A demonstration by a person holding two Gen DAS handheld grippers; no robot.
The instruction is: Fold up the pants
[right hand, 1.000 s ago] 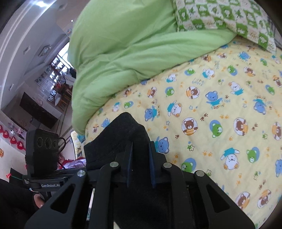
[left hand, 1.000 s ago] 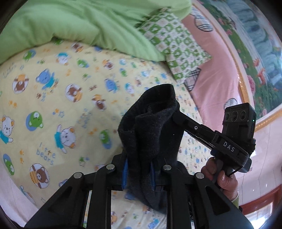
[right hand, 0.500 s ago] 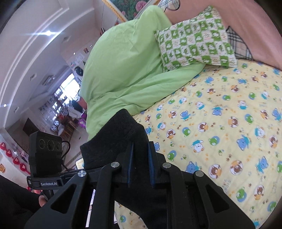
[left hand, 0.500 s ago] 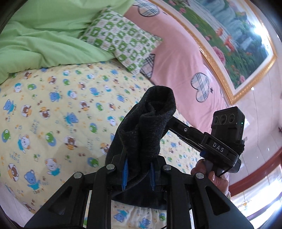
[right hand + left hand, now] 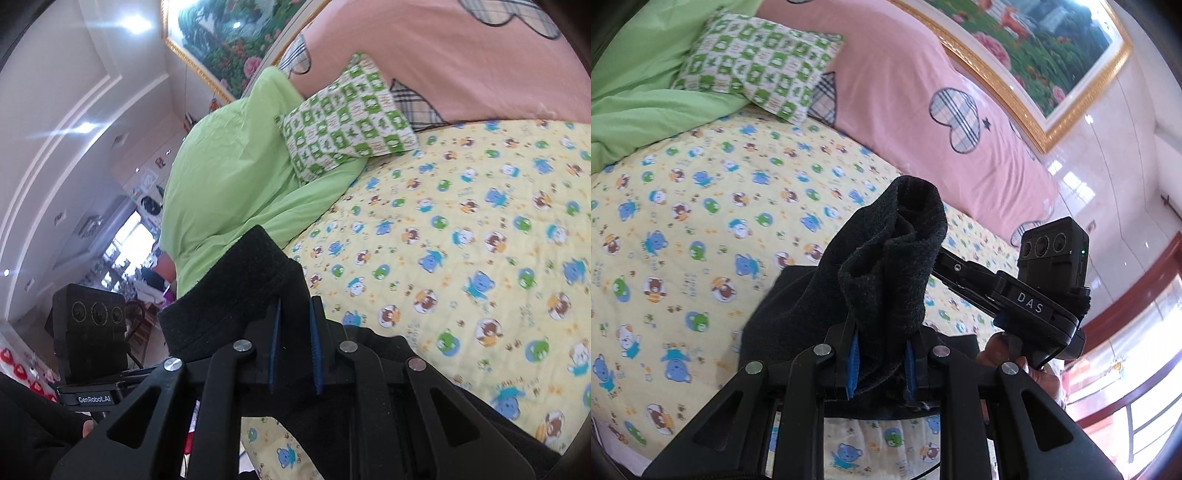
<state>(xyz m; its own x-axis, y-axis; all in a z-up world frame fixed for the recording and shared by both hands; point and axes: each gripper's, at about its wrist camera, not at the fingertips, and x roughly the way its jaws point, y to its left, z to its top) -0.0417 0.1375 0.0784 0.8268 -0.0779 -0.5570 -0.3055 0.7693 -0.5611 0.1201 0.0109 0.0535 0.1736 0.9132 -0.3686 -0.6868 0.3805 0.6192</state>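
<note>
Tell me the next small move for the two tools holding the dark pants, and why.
Probably carry both tools forward over the bedsheet and lower the pants flat. The left tool and right tool each clamp a bunched edge of the dark fabric, held raised with the rest hanging toward the sheet, so no fold can be made until it is spread.

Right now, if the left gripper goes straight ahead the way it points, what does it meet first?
Beyond the black pants it already clamps, the left gripper would probably meet the yellow bear-print sheet; depth is unclear.
</note>
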